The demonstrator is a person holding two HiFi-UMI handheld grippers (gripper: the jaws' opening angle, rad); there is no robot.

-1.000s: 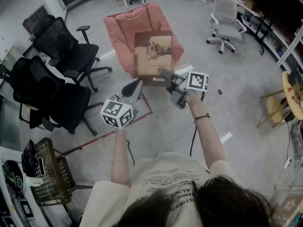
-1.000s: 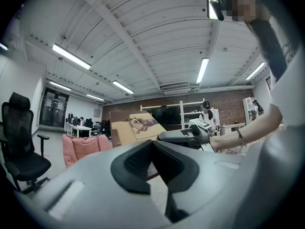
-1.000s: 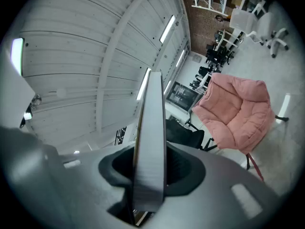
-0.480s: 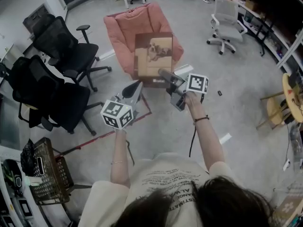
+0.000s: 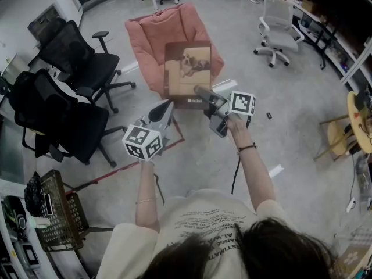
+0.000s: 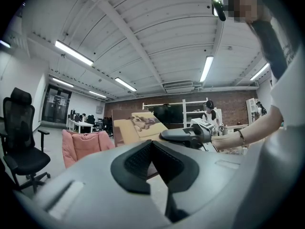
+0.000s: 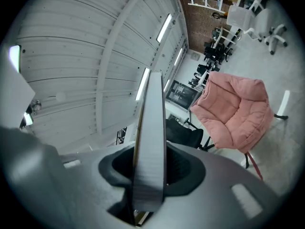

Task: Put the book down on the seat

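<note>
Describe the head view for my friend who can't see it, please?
A person's right gripper holds a brown book with a dog picture on its cover, close to a pink chair. The left gripper is beside it, jaws together and empty. Black office chairs stand at the left.

Book point(image 5: 187, 73) matt paper cover; seat point(image 5: 152, 35) soft padded cloth.
</note>
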